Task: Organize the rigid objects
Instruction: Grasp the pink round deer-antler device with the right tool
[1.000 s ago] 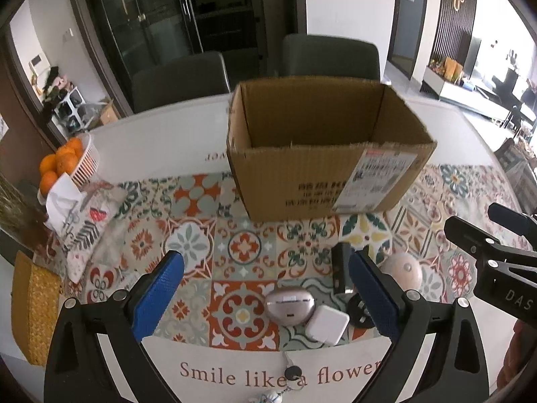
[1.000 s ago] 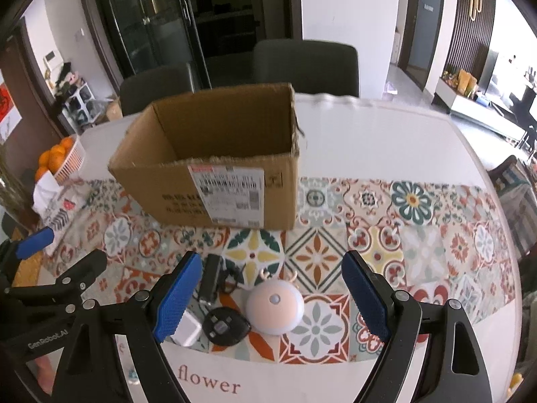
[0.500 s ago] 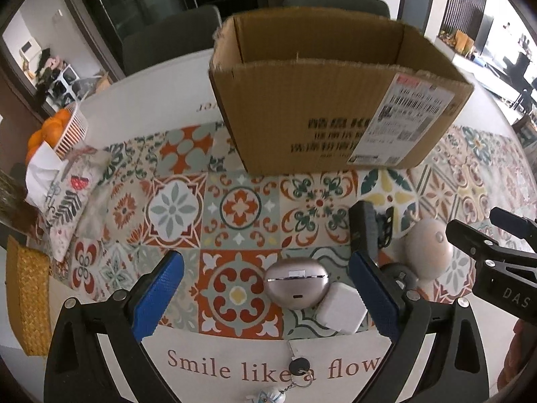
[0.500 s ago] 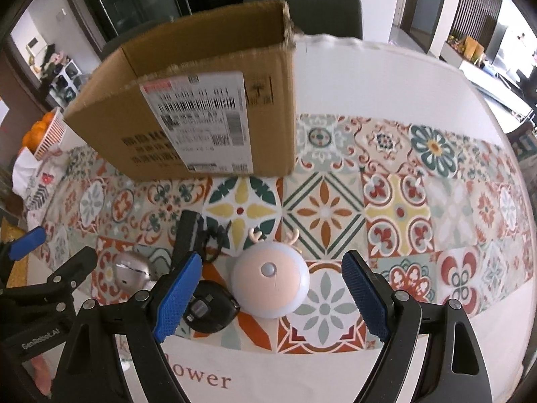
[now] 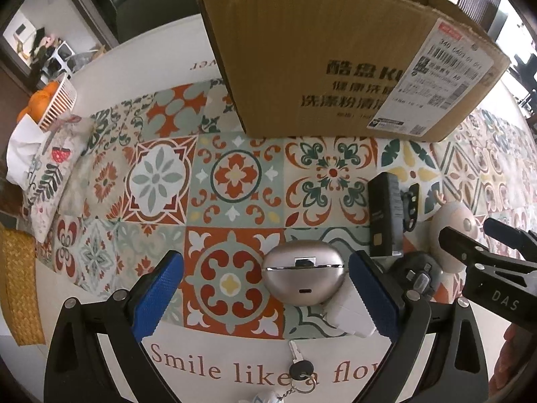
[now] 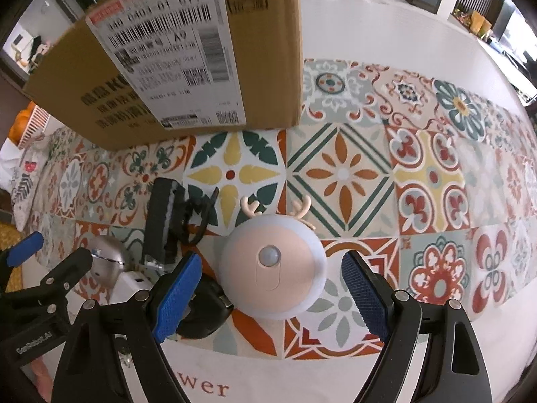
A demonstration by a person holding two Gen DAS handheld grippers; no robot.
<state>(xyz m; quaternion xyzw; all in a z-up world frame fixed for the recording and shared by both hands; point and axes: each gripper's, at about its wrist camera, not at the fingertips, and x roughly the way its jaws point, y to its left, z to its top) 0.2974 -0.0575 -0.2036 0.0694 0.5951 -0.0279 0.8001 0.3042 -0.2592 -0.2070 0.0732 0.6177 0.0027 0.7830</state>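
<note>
Both jaws wide, nothing held. Left hand-held gripper (image 5: pixel 265 295) straddled silver case (image 5: pixel 303 280); right hand-held gripper (image 6: pixel 268 297) straddled antlered round light (image 6: pixel 273 270), tabletop (image 6: pixel 386 27), near cardboard box (image 6: pixel 167 67).

The brown cardboard box (image 5: pixel 335 50) runs off the top edge, its inside unseen. A white square charger block (image 5: pixel 349 312) sits partly behind the left gripper's blue pad (image 5: pixel 369 297). The small key (image 5: pixel 297 361) has its keyring cropped below
</note>
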